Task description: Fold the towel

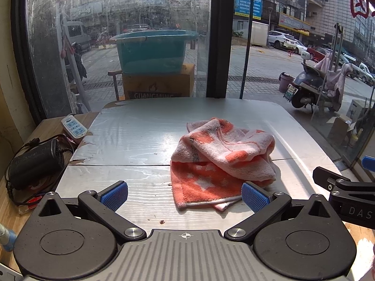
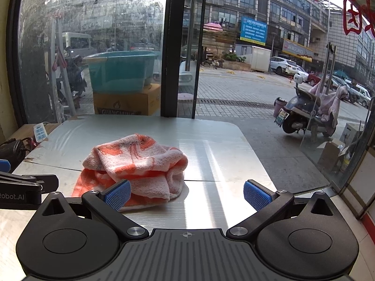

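lying crumpled in a heap on the silver table [image 1: 145,126]: orange-and-white towel [image 1: 220,157], unfolded. hovering just short of it, left gripper [image 1: 185,195] and right gripper [image 2: 187,195], both spread wide and gripping nothing. sitting off at the table's left, power strip [image 1: 73,126].

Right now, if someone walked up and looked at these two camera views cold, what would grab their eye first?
The crumpled orange and white towel bunched in a heap on the silvery table, slightly right of centre in the left wrist view. Next, the blue pads of the left gripper and right gripper, both wide open and short of the cloth. Beyond the glass, a teal tub sits on a yellow box.
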`<control>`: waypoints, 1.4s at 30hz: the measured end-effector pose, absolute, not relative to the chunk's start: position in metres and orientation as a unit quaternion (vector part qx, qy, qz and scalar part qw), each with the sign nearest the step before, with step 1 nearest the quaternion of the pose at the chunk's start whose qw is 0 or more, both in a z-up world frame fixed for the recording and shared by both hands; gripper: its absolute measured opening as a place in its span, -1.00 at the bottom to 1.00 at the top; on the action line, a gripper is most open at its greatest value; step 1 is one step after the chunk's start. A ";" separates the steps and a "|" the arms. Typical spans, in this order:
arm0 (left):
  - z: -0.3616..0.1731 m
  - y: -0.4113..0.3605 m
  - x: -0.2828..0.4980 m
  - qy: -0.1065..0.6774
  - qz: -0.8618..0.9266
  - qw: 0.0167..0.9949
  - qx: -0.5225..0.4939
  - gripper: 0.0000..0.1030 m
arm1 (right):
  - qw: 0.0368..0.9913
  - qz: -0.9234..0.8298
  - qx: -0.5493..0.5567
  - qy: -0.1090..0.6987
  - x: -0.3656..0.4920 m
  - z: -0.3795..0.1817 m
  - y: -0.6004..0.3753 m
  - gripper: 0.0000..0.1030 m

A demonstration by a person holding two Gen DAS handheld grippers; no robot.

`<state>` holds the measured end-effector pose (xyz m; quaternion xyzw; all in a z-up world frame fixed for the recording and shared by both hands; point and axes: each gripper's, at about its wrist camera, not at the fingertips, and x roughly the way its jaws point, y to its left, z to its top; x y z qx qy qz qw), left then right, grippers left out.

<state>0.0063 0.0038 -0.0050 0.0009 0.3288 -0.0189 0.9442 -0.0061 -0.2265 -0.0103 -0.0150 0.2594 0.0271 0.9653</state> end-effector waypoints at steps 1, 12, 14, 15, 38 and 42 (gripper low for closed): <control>-0.005 0.003 0.007 0.329 -0.020 0.944 0.002 0.99 | 0.966 0.027 -0.021 0.257 -0.006 -0.011 -0.225 1.00; -0.011 0.002 0.016 0.331 -0.020 0.943 0.014 0.99 | 0.965 0.060 -0.032 0.254 0.015 -0.012 -0.226 1.00; -0.013 0.002 0.019 0.330 -0.021 0.944 0.019 0.99 | 0.964 0.072 -0.022 0.254 0.021 -0.009 -0.229 1.00; -0.014 0.002 0.021 0.330 -0.021 0.943 0.023 0.99 | 0.964 0.075 -0.021 0.255 0.025 -0.009 -0.230 0.99; -0.102 0.023 0.114 0.458 -0.024 0.888 -0.039 0.99 | 0.921 0.181 -0.009 0.344 0.135 -0.024 -0.207 -0.87; -0.105 0.018 0.115 0.450 -0.023 0.892 -0.028 0.99 | 0.914 0.210 -0.018 0.347 0.159 -0.021 -0.192 -0.79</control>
